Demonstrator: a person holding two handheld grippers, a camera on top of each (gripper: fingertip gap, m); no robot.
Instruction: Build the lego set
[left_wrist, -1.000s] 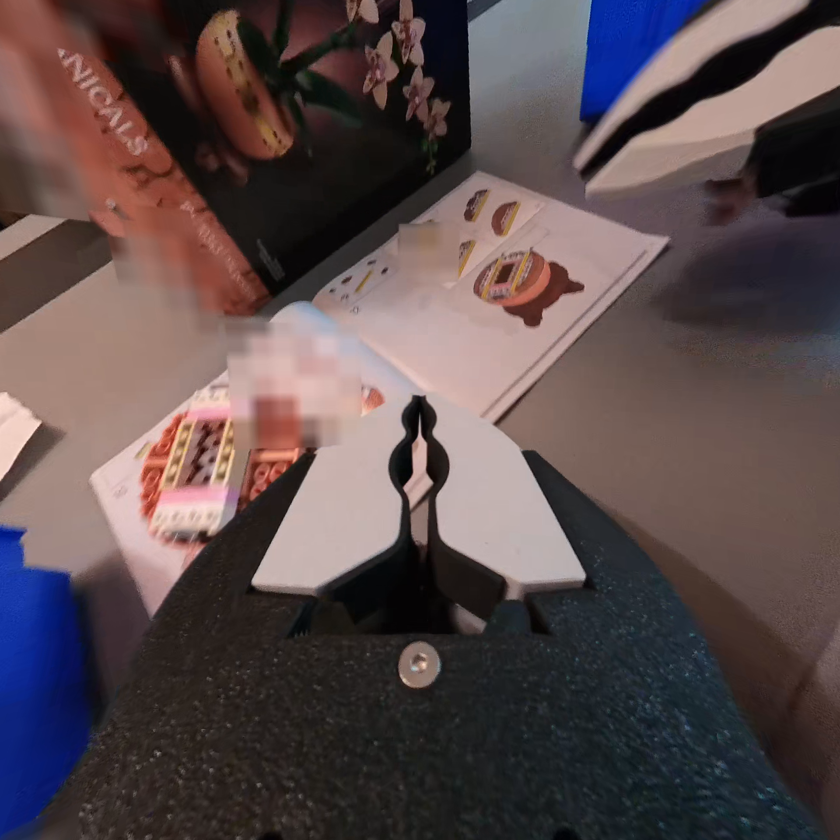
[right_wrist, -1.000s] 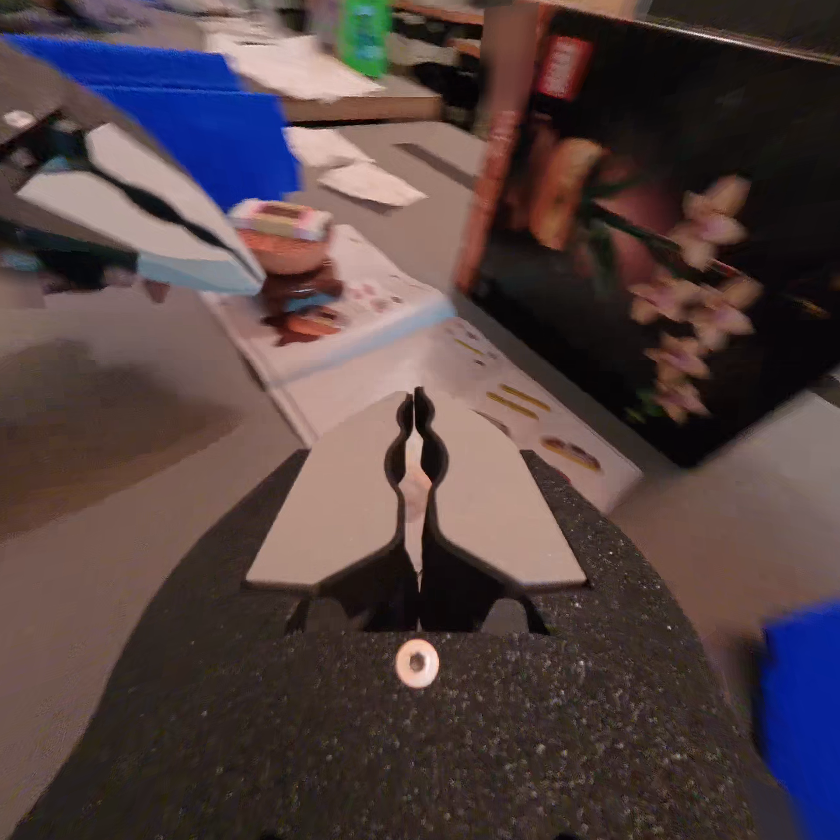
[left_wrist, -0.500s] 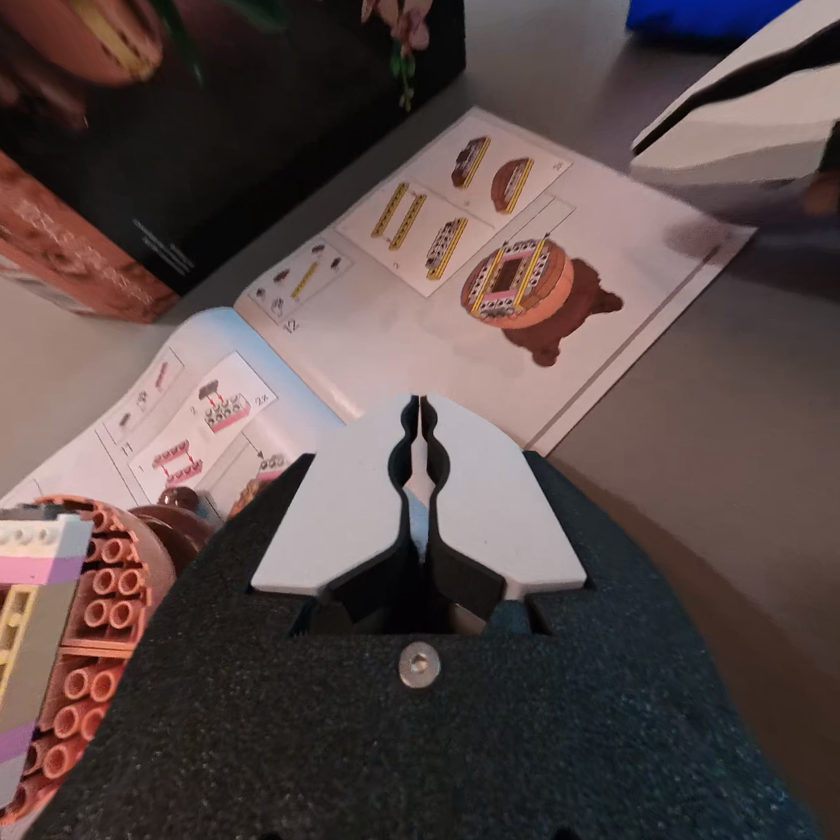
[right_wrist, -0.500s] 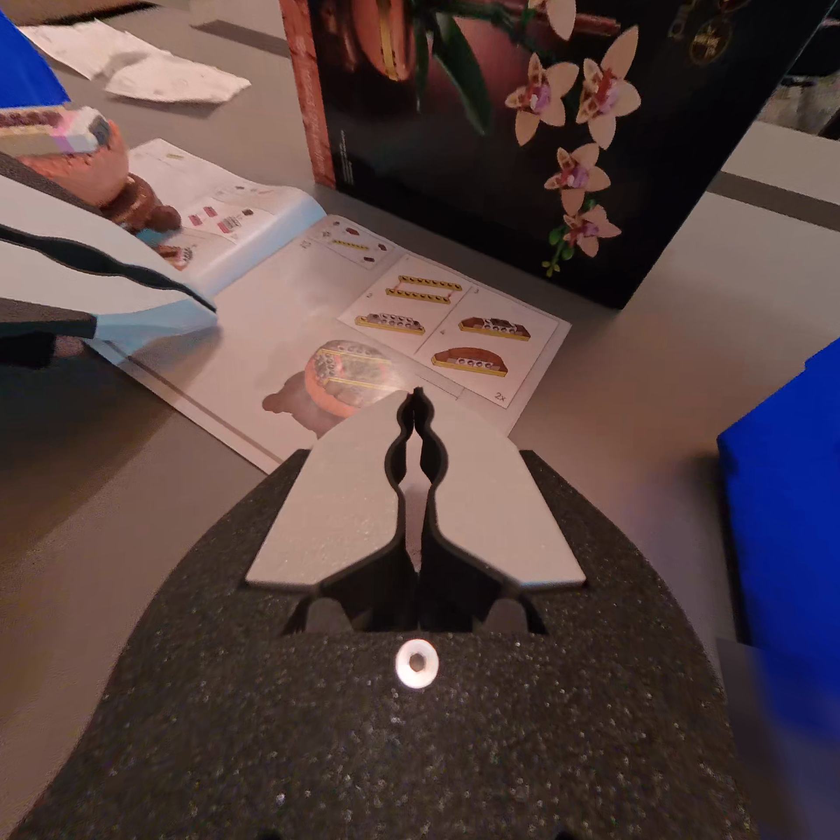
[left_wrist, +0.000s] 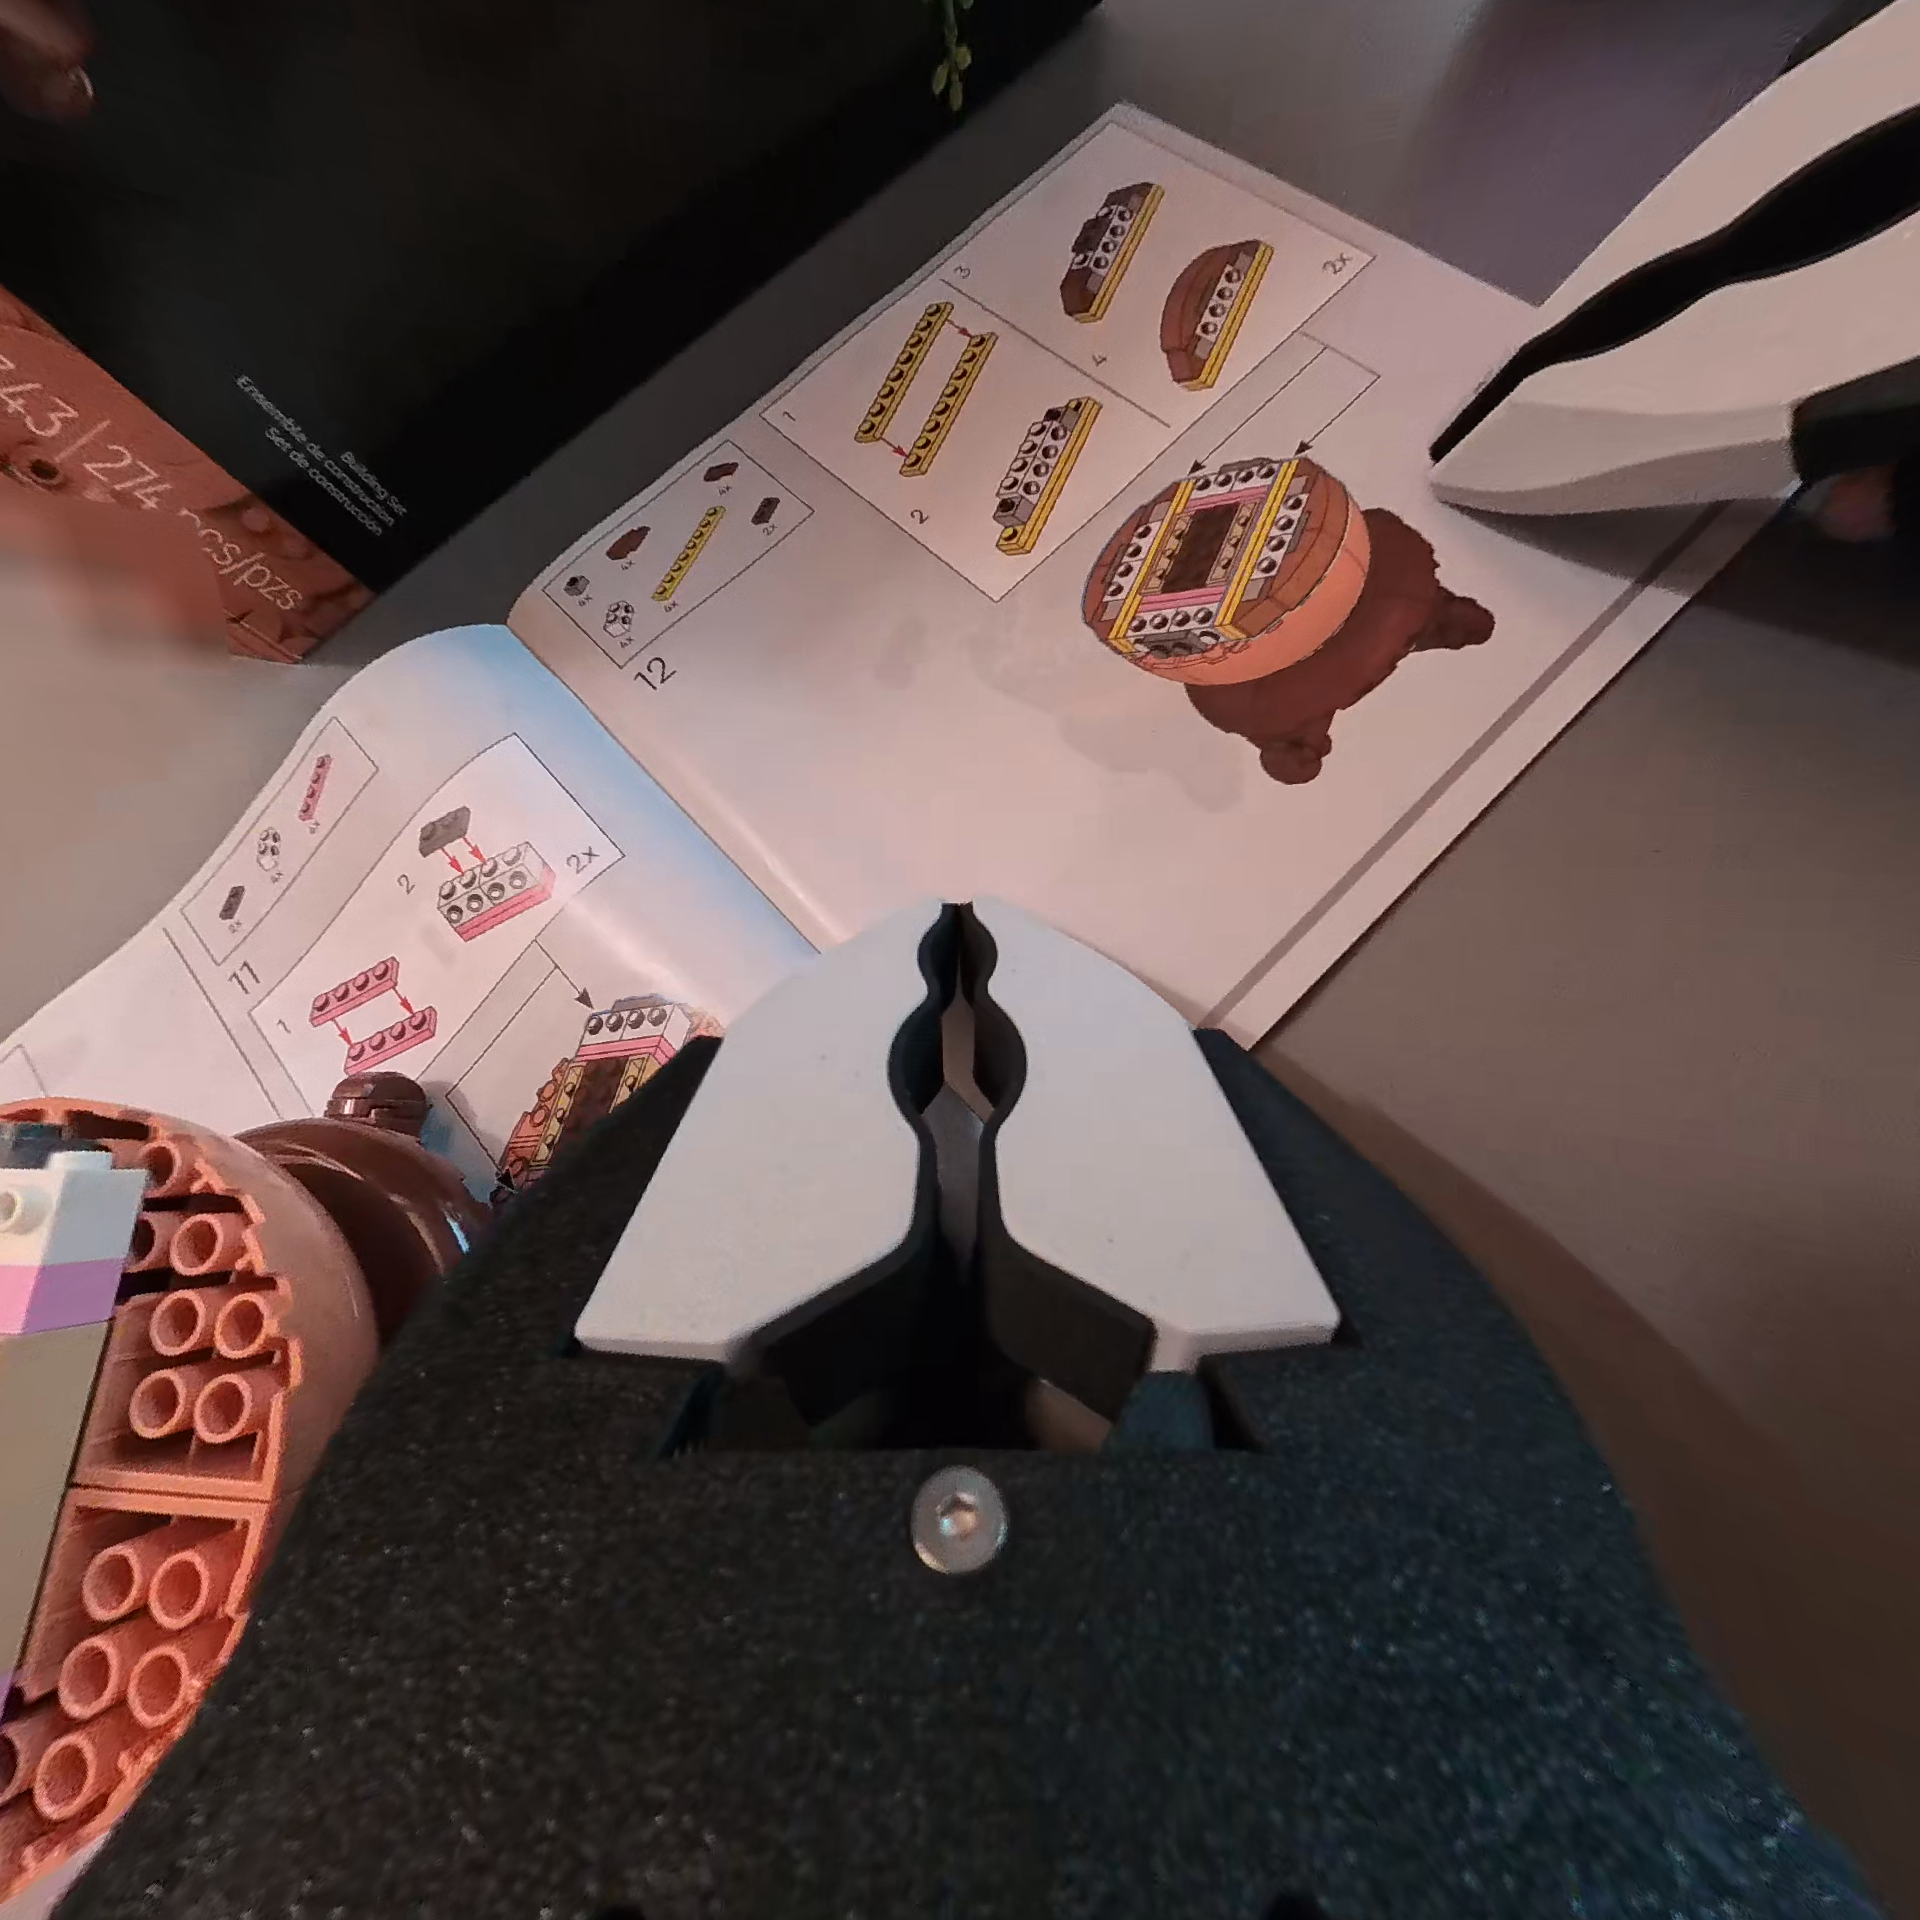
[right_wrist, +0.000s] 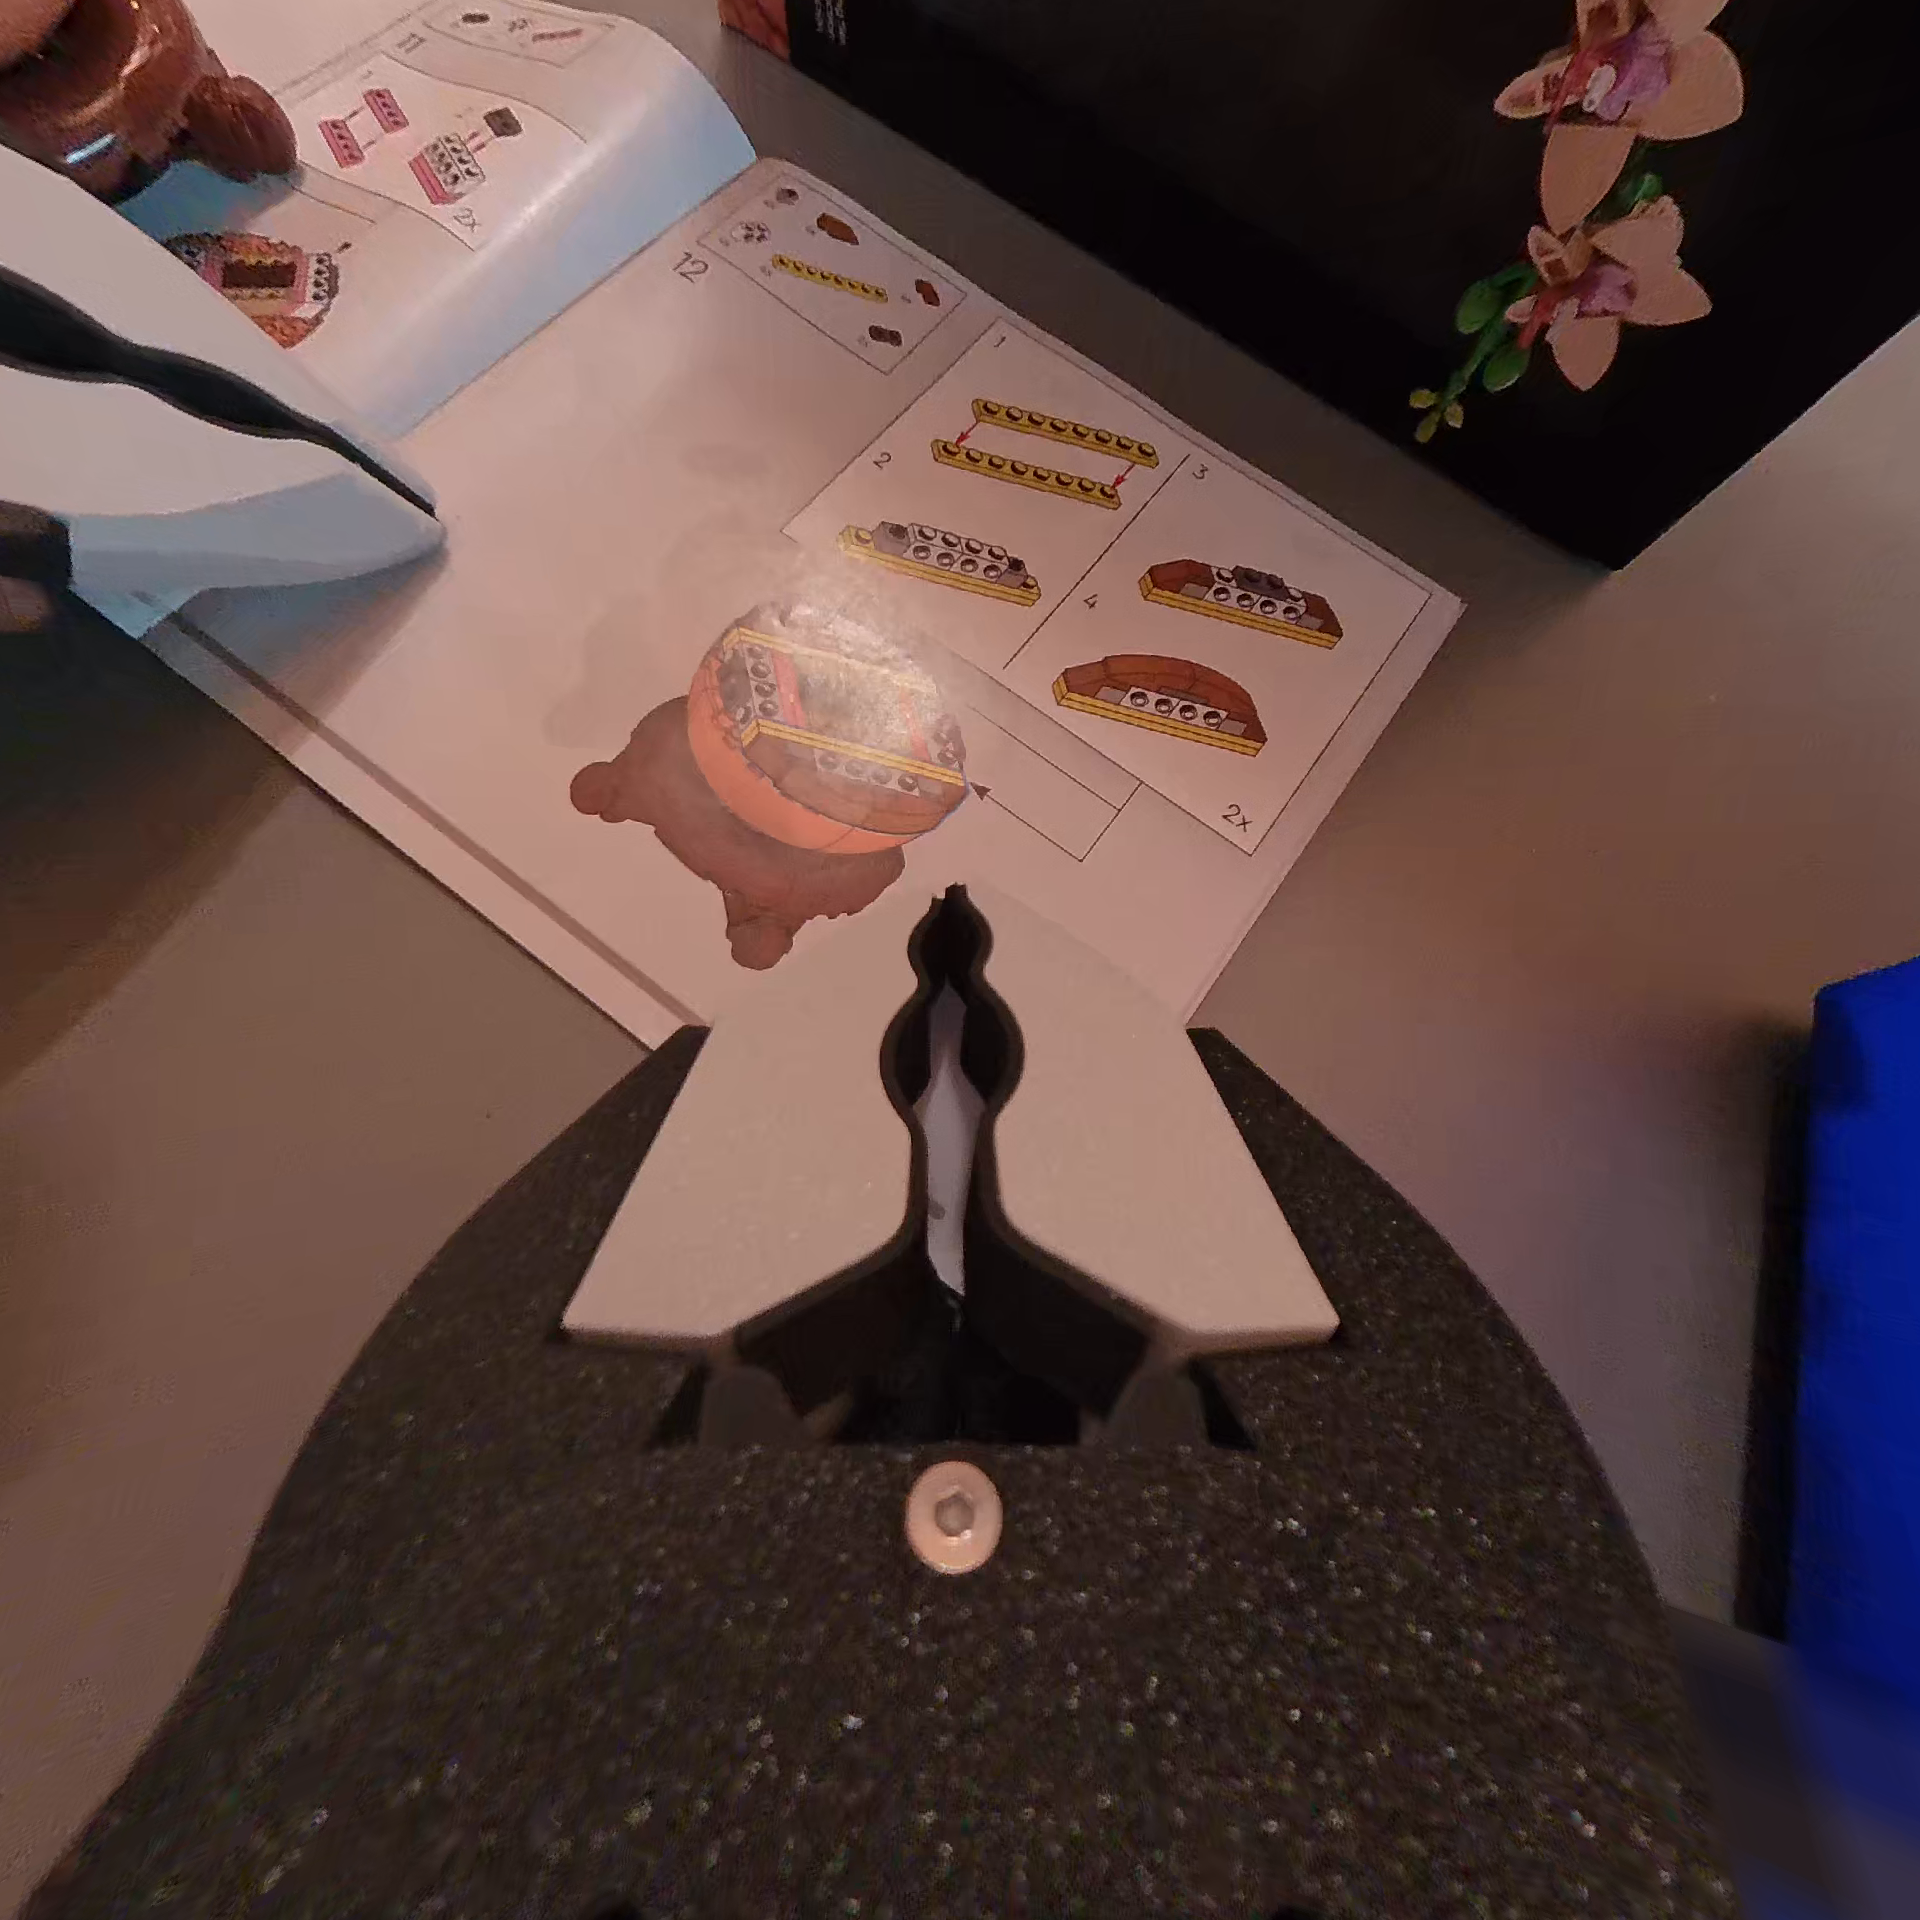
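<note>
Hovering over the open white instruction booklet (left_wrist: 935, 727) on the grey table (left_wrist: 1610, 1039), left tool (left_wrist: 958, 914) pressed together, empty; round tan-and-brown brick pot model (left_wrist: 177, 1403) just left of it. Right view: right tool (right_wrist: 954, 896) also closed, empty, booklet ahead, black set box (right_wrist: 1299, 208) beyond, blue bin (right_wrist: 1870, 1299) right.

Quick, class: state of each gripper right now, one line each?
Left gripper: closed, holding nothing visible.
Right gripper: closed, holding nothing visible.

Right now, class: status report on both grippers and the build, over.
Left gripper shut, empty. Right gripper shut, empty. Partly built pot beside left gripper, on open booklet. Nothing blocking.
</note>
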